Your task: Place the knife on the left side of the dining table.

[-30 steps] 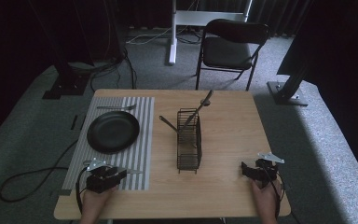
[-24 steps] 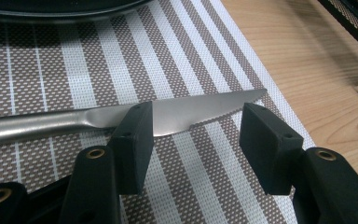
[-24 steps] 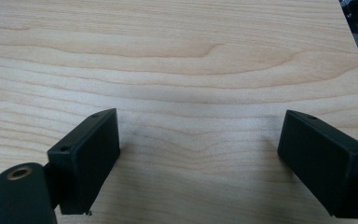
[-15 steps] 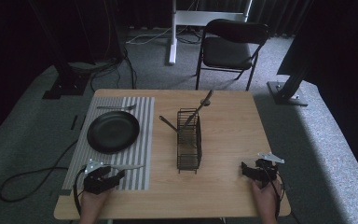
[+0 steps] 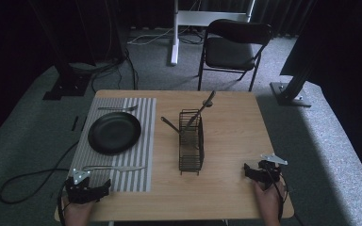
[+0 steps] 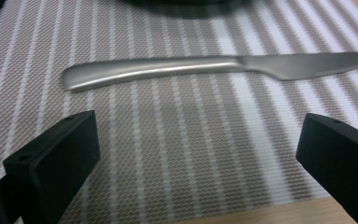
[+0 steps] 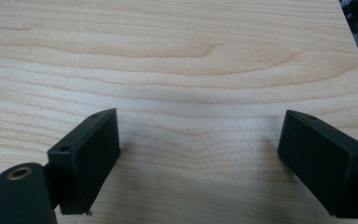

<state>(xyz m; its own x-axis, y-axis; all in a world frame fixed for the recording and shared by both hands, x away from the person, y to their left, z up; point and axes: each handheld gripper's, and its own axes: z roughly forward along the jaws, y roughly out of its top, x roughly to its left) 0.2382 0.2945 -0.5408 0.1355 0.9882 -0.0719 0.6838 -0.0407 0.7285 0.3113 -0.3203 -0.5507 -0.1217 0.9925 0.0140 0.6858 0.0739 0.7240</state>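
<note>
Table (image 5: 235, 136): wood, no legible writing. Placemat (image 5: 143, 141): striped, unmarked. Knife (image 6: 205, 70): flat on placemat, just ahead of left gripper (image 6: 200, 154), jaws wide, empty, held low. Right gripper (image 7: 200, 158): jaws wide, empty, over bare wood.

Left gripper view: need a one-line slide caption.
Open left hand-held gripper poised over the striped placemat, short of the table knife lying flat across it.

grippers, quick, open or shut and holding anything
Left gripper: open, holding nothing, jaws wide apart over the striped placemat, just short of the knife.
Right gripper: open, holding nothing, over bare table.
</note>
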